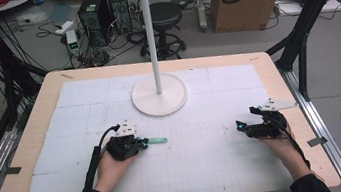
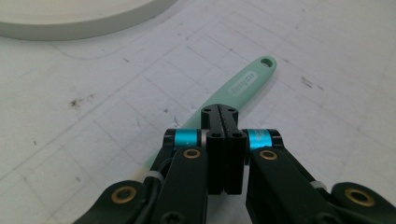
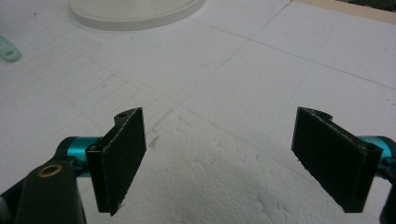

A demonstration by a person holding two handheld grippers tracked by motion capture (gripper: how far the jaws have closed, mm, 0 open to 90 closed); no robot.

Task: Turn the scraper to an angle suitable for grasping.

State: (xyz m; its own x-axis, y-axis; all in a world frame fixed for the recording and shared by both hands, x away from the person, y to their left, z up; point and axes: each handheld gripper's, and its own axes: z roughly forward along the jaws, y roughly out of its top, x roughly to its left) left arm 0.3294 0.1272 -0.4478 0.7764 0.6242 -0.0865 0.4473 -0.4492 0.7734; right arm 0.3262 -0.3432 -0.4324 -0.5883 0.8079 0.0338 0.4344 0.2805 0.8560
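A mint-green tool handle (image 2: 245, 84) with a hanging hole at its end lies flat on the white mat. In the high view the handle (image 1: 158, 140) sticks out to the right of my left gripper (image 1: 140, 143). My left gripper (image 2: 219, 112) is shut, its two black jaws pressed flat together with no gap. The handle runs underneath them and its near part is hidden by the gripper. Over the right side of the mat, my right gripper (image 1: 241, 126) points left. Its jaws stand wide apart in the right gripper view (image 3: 219, 158), open, with bare mat between them.
A white stand with a round base (image 1: 159, 95) and a tall pole (image 1: 151, 38) rises at the middle back of the mat. The wooden table edge (image 1: 24, 147) frames the gridded mat (image 1: 202, 157). A cardboard box, stool and cables sit on the floor beyond.
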